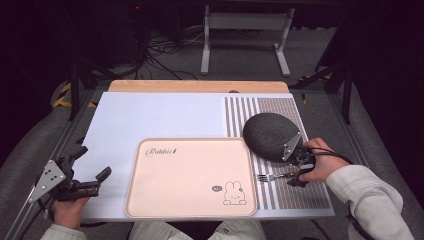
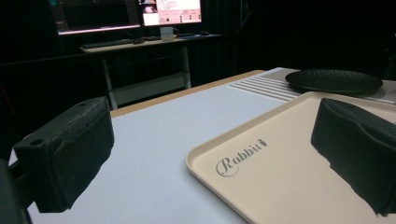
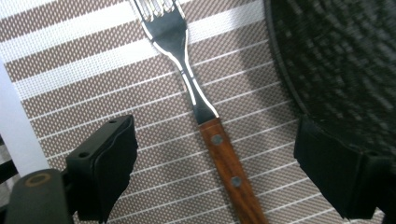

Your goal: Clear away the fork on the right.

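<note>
A pink tray (image 1: 190,175) reading "Rabbit" is lying bare at the frame's lower centre beside a dark plate (image 1: 267,135), while the right hand-held gripper (image 3: 215,163) is straddling a wooden-handled fork (image 3: 224,158), jaws wide, and the left hand-held gripper (image 2: 210,154) is gaping empty.

Table (image 1: 150,112): pink tray (image 1: 190,177), striped placemat (image 1: 295,197)
</note>
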